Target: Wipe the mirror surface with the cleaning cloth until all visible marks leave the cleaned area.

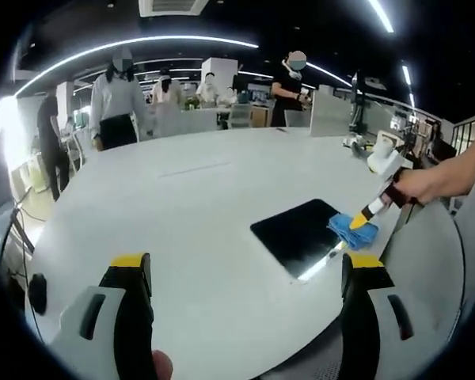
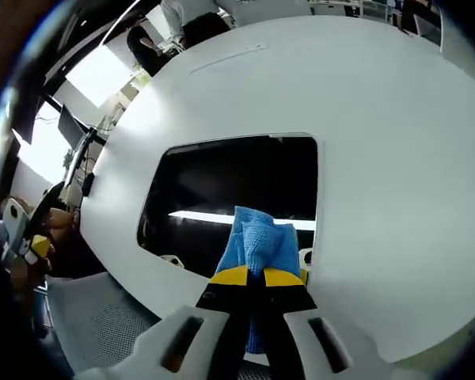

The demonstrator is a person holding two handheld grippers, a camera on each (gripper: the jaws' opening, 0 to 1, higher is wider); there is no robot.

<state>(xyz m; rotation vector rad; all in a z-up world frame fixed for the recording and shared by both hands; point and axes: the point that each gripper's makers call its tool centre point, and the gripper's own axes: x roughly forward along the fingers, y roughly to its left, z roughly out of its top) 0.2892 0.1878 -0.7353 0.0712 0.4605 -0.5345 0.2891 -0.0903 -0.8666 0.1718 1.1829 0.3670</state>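
We see a large white worktop [image 1: 198,214] with a smooth, matte surface and a rounded edge. On it, close to the near edge, lies the mirror [image 1: 301,235], a flat dark rectangle with a glossy face that reflects a bright strip of ceiling light. In the right gripper view the mirror [image 2: 237,198] looks almost black, with thin straight borders.

The right gripper [image 2: 248,276] has yellow tips and black fingers, and its jaws are pressed together on the cleaning cloth [image 2: 257,245]. The cloth is blue, soft, with a fine woven texture, and it is folded in a bunch. It rests on the mirror, at the mirror's side nearest to the worktop edge. In the left gripper view we see the same cloth [image 1: 353,230] at the mirror's corner, and a hand [image 1: 418,186] holds the right gripper [image 1: 359,221] there.

The left gripper [image 1: 249,265] hangs above the worktop with its jaws wide apart, holding nothing.

Some people stand beyond the far edge of the worktop.
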